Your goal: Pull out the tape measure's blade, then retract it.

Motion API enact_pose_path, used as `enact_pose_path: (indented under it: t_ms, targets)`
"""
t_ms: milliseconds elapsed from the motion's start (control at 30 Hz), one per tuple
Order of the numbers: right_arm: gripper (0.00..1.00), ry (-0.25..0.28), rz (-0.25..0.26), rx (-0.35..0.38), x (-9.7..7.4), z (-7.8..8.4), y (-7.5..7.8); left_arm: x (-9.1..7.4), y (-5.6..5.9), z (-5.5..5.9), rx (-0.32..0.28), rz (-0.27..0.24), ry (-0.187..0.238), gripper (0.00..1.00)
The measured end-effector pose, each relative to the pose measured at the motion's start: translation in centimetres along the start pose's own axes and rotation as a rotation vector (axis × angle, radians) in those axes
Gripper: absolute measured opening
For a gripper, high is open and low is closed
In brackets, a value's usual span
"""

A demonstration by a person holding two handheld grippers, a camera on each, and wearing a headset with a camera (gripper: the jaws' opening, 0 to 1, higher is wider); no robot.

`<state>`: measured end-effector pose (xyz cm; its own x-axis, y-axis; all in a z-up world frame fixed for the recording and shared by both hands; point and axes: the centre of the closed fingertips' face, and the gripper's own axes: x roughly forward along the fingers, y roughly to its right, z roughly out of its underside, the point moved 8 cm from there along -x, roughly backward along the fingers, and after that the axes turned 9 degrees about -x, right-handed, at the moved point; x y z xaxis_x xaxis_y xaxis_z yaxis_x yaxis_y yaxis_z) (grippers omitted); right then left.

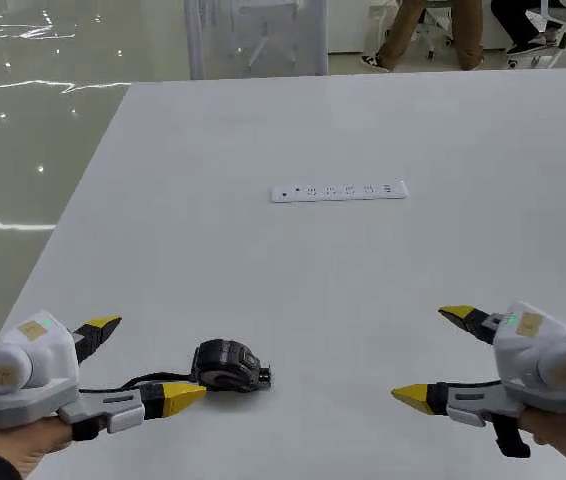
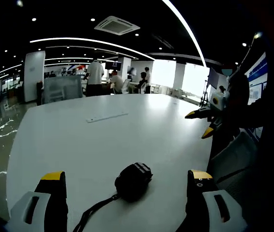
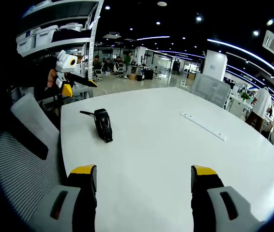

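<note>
Tape measure, place: we see the black, round-bodied tape measure (image 1: pixel 228 366) lying on the white table (image 1: pixel 363 280) near its front edge, on the left side.
Tape measure, axis: its long axis runs left to right along that edge. The blade mouth points right, and a thin black wrist strap (image 1: pixel 145 381) trails off to the left.
Tape measure, blade: no blade is drawn out. It seems to rest on its base, though at this size we cannot be sure.
Left gripper (image 1: pixel 153 357): its yellow-tipped jaws stand wide apart and hold nothing. In the left gripper view the tape measure sits between and just ahead of the tips, with bare table on each side.
Right gripper (image 1: pixel 425 353): its jaws are also spread wide and hold nothing. It hovers over bare table, well apart from the tape measure.
Further back: a flat white power strip (image 1: pixel 339 191) lies across mid-table.
</note>
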<state>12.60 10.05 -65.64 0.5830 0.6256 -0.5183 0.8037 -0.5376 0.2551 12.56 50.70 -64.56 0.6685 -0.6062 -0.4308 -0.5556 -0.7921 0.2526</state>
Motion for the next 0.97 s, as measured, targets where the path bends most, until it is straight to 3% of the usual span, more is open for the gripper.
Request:
enact_pose_path:
  t_ms: [67, 100, 133, 267, 300, 400, 467, 600, 667, 700, 800, 867, 967]
  targets:
    - [0.79, -0.007, 0.015, 0.02, -0.7, 0.8, 0.2, -0.2, -0.6, 0.3, 0.01, -0.03, 0.012, 1.0]
    - [0.81, -0.009, 0.021, 0.027, -1.0, 1.2, 0.3, -0.4, -0.9, 0.2, 0.045, -0.054, 0.053, 1.0]
    - [0.82, -0.017, 0.035, 0.034, -1.5, 1.9, 0.3, -0.5, -0.6, 0.4, 0.055, -0.019, 0.095, 1.0]
    - [0.85, -0.054, 0.064, 0.06, -2.9, 3.8, 0.2, -1.0, -1.2, 2.3, 0.015, -0.062, 0.012, 1.0]
    - [0.84, -0.061, 0.078, 0.051, -3.4, 3.9, 0.1, -1.3, -1.2, 2.4, 0.012, -0.083, 0.008, 1.0]
    - [0.84, -0.034, 0.086, 0.068, -4.1, 3.4, -0.1, -2.0, -0.2, 1.0, 0.036, -0.05, 0.068, 1.0]
    - [0.87, -0.027, 0.096, 0.064, -4.3, 3.3, -0.1, -1.8, 0.1, 0.8, 0.037, -0.023, 0.045, 1.0]
    - [0.89, 0.005, 0.104, 0.091, -4.4, 3.9, 0.2, -1.2, 0.1, 1.4, 0.061, 0.004, -0.009, 1.0]
    - [0.9, -0.001, 0.098, 0.083, -4.4, 4.4, 0.1, -0.9, 0.1, 1.6, 0.091, 0.037, 0.021, 1.0]
    - [0.92, -0.01, 0.088, 0.076, -4.4, 4.5, 0.0, -0.8, 0.2, 1.8, 0.087, 0.053, 0.015, 1.0]
    - [0.96, -0.037, 0.078, 0.05, -4.8, 5.3, -0.1, -1.0, -0.3, 2.4, 0.085, 0.037, -0.016, 1.0]
    - [0.97, -0.041, 0.088, 0.062, -5.1, 5.8, 0.0, -1.2, -0.8, 2.8, 0.049, 0.014, -0.029, 1.0]
    - [1.0, -0.036, 0.107, 0.097, -5.6, 6.8, -0.1, -1.5, -1.3, 3.6, 0.028, 0.001, -0.021, 1.0]
